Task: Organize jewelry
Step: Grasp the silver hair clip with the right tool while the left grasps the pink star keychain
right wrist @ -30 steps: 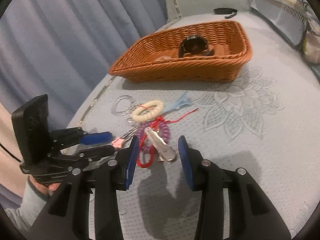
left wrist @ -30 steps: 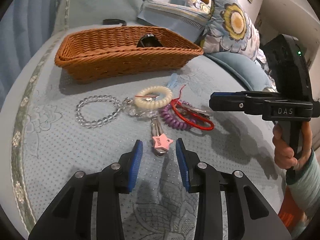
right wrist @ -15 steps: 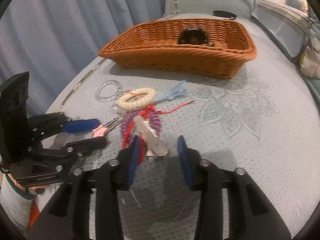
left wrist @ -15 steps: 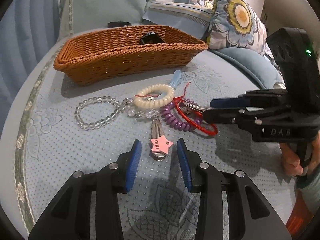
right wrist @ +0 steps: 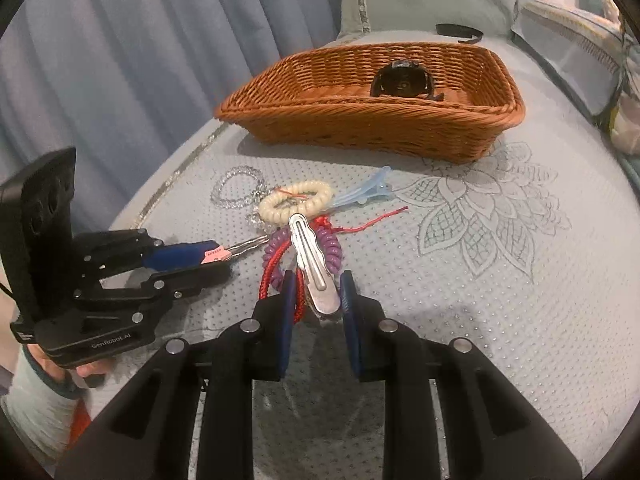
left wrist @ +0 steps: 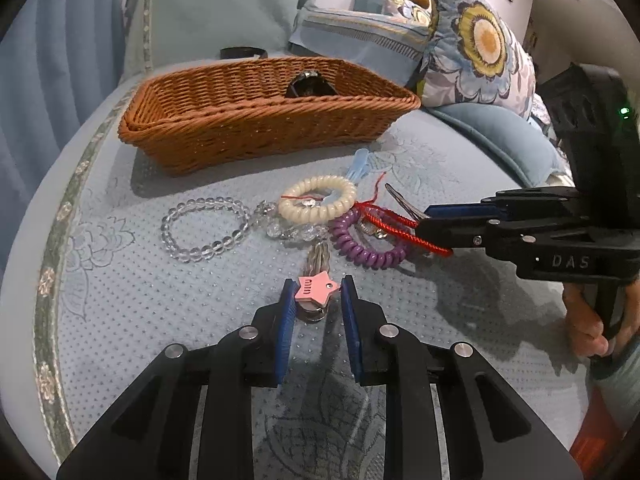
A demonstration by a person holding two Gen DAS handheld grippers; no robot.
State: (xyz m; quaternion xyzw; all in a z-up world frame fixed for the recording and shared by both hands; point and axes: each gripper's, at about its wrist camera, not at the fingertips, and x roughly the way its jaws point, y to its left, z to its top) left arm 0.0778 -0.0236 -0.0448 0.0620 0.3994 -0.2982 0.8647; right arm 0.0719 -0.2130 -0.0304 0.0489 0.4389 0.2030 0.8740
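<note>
A pile of jewelry lies on the blue bedspread in front of a wicker basket [left wrist: 224, 148] [right wrist: 360, 120]. My left gripper [left wrist: 316, 300] is open, its blue pads on either side of a pink star hair clip [left wrist: 316, 290]. My right gripper [right wrist: 318, 292] is open around the near end of a silver hair clip [right wrist: 312, 256], which lies over a purple coil tie [right wrist: 332, 246] and a red cord bracelet [right wrist: 270, 268]. A cream coil tie [left wrist: 316, 200], a clear bead bracelet [left wrist: 204, 222] and a light blue clip [right wrist: 360, 194] lie nearby. A dark watch [right wrist: 400, 80] sits in the basket.
Floral pillows [left wrist: 476, 44] and a blue cushion [left wrist: 496, 132] lie right of the basket. A black band [right wrist: 458, 32] lies behind the basket. Blue curtains [right wrist: 120, 60] hang at the left bed edge.
Both grippers moved forward. The left gripper's pads now flank the pink star clip. The right gripper's pads now flank the silver clip's near end.
</note>
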